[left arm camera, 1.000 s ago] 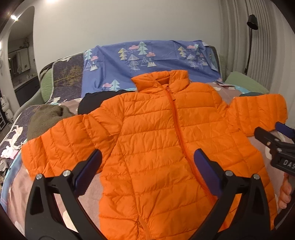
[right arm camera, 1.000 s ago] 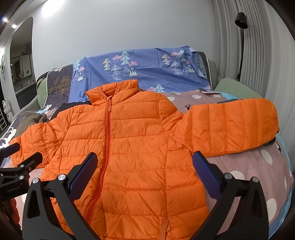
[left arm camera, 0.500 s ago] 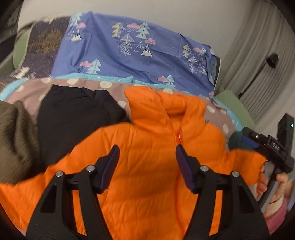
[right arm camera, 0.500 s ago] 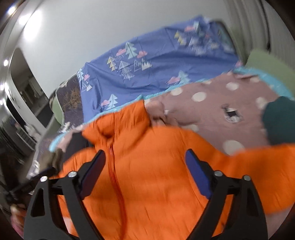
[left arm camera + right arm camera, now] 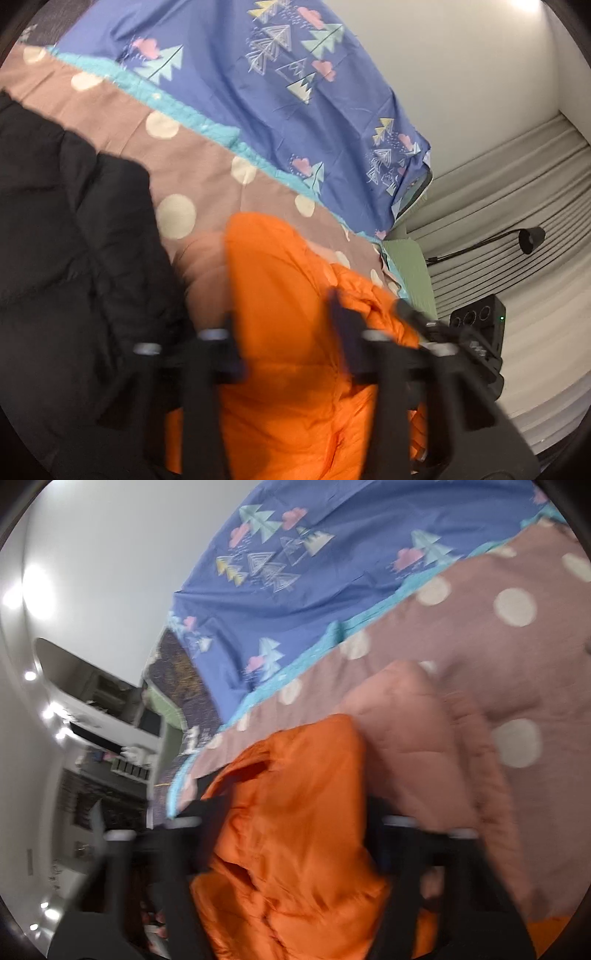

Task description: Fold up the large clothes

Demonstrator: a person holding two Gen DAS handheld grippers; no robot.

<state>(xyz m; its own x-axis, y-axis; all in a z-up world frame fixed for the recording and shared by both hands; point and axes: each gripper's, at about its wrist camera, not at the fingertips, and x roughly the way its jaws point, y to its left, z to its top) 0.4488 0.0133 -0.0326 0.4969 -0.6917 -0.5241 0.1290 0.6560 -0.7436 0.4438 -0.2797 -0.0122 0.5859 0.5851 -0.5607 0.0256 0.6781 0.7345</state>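
Observation:
An orange puffer jacket (image 5: pixel 295 350) lies on a bed, and both views sit close over its collar end. In the left wrist view the collar fills the gap between the two fingers of my left gripper (image 5: pixel 288 343), which stand apart; the frame is blurred. In the right wrist view the orange jacket (image 5: pixel 295 812) lies between the fingers of my right gripper (image 5: pixel 295 834), also apart and blurred. I cannot tell whether either gripper pinches the fabric. The right gripper (image 5: pixel 469 343) shows at the right of the left wrist view.
A black padded garment (image 5: pixel 74 258) lies left of the jacket. The brown polka-dot bedcover (image 5: pixel 498 646) and a blue tree-print sheet (image 5: pixel 277 92) lie beyond it. A green cushion (image 5: pixel 406 266), a black lamp (image 5: pixel 532 240) and a pleated curtain stand at the right.
Both grippers have moved forward and down from over the jacket's body to its collar. Both views have tilted, and the jaws have narrowed around the orange fabric.

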